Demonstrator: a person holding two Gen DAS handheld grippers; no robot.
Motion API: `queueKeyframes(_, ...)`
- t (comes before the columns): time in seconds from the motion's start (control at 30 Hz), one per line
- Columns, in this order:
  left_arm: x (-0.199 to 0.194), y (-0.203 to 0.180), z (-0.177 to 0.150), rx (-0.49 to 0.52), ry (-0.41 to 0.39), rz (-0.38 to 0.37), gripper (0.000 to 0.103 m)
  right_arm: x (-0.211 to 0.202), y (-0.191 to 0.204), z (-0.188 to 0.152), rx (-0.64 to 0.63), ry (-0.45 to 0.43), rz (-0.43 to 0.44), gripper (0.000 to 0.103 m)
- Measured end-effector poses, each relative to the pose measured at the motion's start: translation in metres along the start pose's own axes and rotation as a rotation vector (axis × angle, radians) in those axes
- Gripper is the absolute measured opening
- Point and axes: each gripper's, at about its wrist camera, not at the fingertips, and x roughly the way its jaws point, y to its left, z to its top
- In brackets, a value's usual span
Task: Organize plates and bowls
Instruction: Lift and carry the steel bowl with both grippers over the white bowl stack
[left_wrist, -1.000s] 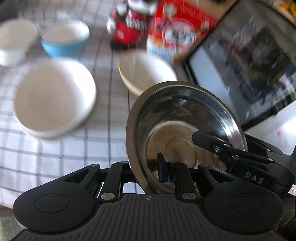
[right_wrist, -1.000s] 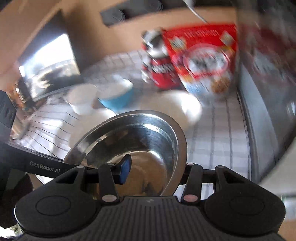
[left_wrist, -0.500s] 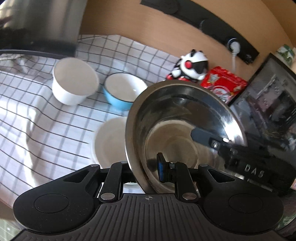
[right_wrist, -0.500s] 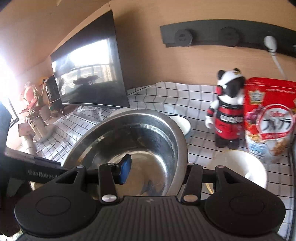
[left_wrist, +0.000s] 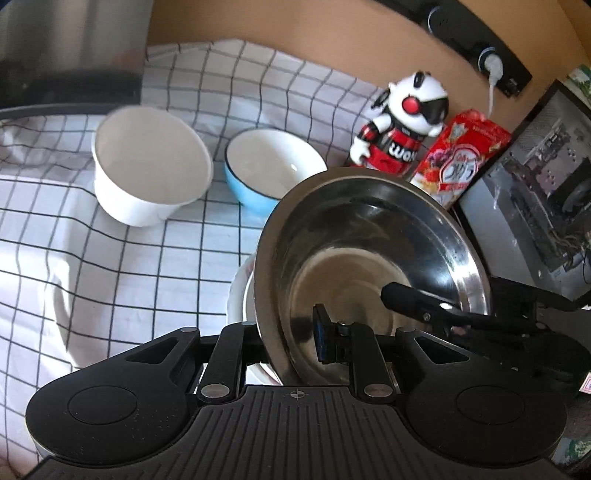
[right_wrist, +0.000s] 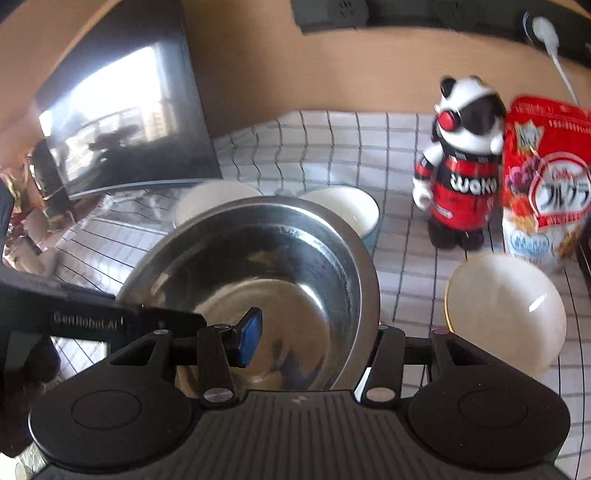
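Both grippers hold one steel bowl (left_wrist: 369, 258) by opposite rims, above the checked cloth. My left gripper (left_wrist: 291, 343) is shut on its left rim; my right gripper (right_wrist: 314, 339) is shut on its right rim, and the bowl also shows in the right wrist view (right_wrist: 266, 280). A white plate (left_wrist: 240, 295) lies just under the bowl, mostly hidden. A white bowl (left_wrist: 147, 166) and a blue bowl (left_wrist: 266, 173) stand behind. A cream bowl (right_wrist: 506, 310) sits to the right.
A toy figure (right_wrist: 461, 166) and a red cereal bag (right_wrist: 546, 177) stand at the back by the wall. A dark appliance (right_wrist: 122, 122) stands at the left, another dark-fronted one (left_wrist: 535, 206) at the right. The checked cloth (left_wrist: 92, 258) covers the table.
Both grippers carried the steel bowl left and back, then lowered it toward the white plate. The cream bowl now lies to the bowl's right.
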Motion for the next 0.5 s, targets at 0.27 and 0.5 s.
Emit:
queueKeyframes(0.27, 0.036, 0.0, -0.014, -0.05, 0.069, 0.041, 0.019, 0.025, -0.014, -0.014, -0.043, 0.072, -0.018, 0.047)
queueKeyframes(0.5, 0.058, -0.003, -0.027, -0.081, 0.08, 0.126, 0.019, 0.047, -0.026, -0.029, -0.049, 0.102, 0.01, 0.048)
